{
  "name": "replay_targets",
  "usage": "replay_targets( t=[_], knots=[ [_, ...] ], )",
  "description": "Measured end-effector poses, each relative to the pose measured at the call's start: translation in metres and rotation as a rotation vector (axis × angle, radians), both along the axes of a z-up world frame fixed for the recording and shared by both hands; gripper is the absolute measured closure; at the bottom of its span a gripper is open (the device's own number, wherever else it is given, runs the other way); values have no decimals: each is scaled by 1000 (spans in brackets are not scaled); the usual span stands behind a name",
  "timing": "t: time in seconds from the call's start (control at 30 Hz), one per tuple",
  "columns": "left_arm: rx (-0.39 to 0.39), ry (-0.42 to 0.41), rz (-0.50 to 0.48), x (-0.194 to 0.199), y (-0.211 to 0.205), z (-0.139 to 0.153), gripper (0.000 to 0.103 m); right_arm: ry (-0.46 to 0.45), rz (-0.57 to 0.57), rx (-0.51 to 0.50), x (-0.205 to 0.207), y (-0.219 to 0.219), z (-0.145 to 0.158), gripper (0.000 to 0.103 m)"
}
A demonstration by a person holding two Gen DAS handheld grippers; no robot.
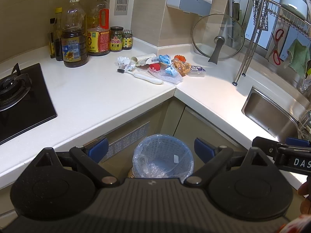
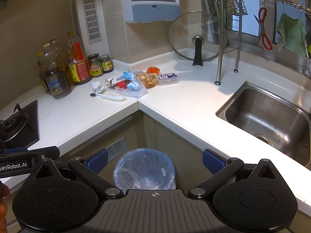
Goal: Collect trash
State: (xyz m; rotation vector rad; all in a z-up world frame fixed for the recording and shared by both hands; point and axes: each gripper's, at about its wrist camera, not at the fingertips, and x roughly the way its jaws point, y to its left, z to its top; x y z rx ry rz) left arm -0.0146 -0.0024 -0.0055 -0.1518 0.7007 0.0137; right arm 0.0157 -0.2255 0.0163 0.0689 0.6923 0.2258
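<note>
Hovering at the bottom of both frames, the left gripper (image 1: 151,148) and the right gripper (image 2: 155,161) have their blue-padded fingers spread wide apart, released and holding nothing. Between each pair of fingers, low in the centre of the frame, stands a blue mesh waste bin (image 1: 162,156) (image 2: 144,168) lined with a clear plastic bag, on the floor in the inside corner of the cabinets.

The trash lies in a loose cluster at the centre of each frame, on the white L-shaped countertop (image 1: 93,97) (image 2: 175,104) near its back corner. At the left end of the cluster is a crumpled white paper (image 1: 123,60) (image 2: 97,86), and just below it a white-handled brush (image 1: 144,76) (image 2: 111,97) lying flat. Beside these are a rolled white tube with a barcode label (image 1: 144,58), a small red object (image 1: 155,67) (image 2: 122,84), a bunched blue face mask (image 1: 168,64) (image 2: 131,81) resting on a piece of clear bubble wrap (image 1: 170,77) (image 2: 134,92), a crinkled orange wrapper (image 1: 181,66) (image 2: 149,78), and at the right end a small clear box with a purple label (image 1: 197,70) (image 2: 167,78).

In the upper left stand oil bottles (image 1: 74,36) (image 2: 55,68) and sauce jars (image 1: 116,38) (image 2: 95,65) against the wall. A gas hob (image 1: 21,101) (image 2: 17,126) sits at the left edge, a steel sink (image 1: 272,114) (image 2: 268,116) at the right. A glass pot lid (image 1: 218,36) (image 2: 197,36) leans upright against the wall in the upper centre-right.
</note>
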Motion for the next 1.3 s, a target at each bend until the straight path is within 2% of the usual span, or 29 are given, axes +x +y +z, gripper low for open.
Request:
replay_targets(
  t=[0.53,0.77,1.0,1.13,1.3],
  knots=[
    [-8,12,-22,18,14,2,10,6,-29,18,15,11,-3,0],
    [-19,15,-66,38,32,-1,10,-6,-74,44,25,21,-4,0],
    [-62,23,-129,65,52,-8,10,-35,-125,82,37,29,-3,0],
    [-109,14,-116,88,59,-12,10,-46,-122,85,60,27,-7,0],
    [-140,-8,-28,128,62,-18,10,-74,-46,92,115,23,-14,1]
  ],
)
